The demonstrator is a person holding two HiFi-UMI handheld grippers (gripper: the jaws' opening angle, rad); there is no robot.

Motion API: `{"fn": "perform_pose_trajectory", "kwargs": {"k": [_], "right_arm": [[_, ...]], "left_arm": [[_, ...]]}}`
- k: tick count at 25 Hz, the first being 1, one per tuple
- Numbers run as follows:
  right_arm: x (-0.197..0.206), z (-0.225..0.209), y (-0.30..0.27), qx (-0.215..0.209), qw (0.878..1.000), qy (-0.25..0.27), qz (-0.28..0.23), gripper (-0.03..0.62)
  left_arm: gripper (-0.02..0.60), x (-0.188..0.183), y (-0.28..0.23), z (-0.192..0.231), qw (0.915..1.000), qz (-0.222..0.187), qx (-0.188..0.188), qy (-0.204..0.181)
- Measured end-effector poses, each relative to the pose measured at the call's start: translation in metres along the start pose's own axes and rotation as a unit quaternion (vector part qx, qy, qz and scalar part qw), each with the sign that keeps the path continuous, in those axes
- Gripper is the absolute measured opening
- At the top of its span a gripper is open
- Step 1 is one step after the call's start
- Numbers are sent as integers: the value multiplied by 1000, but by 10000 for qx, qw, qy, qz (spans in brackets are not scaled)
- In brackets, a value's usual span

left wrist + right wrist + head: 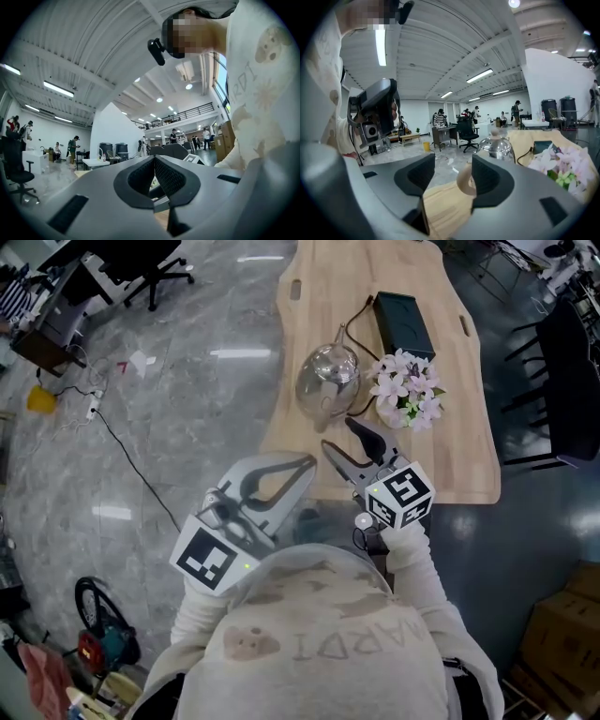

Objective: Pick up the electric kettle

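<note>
Pale wooden tabletop (455,451) on a grey marbled floor (187,409) — electric kettle (328,379) beside flowers (406,390). Right gripper (337,433) spread wide, empty — left gripper (307,463) closed on nothing.

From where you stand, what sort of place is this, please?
Probably a large open workshop or lab hall: a high ribbed ceiling with strip lights, an upper balcony, and an office chair beside a desk.

A grey polished floor (178,399), a pale wooden table (469,465), a black office chair (468,127), strip lights (380,44) overhead.
</note>
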State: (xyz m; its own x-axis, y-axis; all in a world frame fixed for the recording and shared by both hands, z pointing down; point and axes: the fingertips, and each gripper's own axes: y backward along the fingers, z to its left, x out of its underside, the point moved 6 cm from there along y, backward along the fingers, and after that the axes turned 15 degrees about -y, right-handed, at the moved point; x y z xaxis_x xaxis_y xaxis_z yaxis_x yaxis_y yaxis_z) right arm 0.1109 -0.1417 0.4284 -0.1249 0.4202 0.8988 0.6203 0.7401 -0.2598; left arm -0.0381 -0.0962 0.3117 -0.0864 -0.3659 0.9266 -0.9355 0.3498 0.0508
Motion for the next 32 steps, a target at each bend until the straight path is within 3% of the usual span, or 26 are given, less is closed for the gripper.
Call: {"fn": "perform_pose_trajectory", "kwargs": {"k": [9,32], "right_arm": [[34,-29,-26,-94,9980,-315,536,228],[48,-49,-73,-637,9928,-371,946,228]], "left_arm": [[12,15,-1,6,9994,321,-129,60],[12,33,-19,25,9973,644,-353,78]]}}
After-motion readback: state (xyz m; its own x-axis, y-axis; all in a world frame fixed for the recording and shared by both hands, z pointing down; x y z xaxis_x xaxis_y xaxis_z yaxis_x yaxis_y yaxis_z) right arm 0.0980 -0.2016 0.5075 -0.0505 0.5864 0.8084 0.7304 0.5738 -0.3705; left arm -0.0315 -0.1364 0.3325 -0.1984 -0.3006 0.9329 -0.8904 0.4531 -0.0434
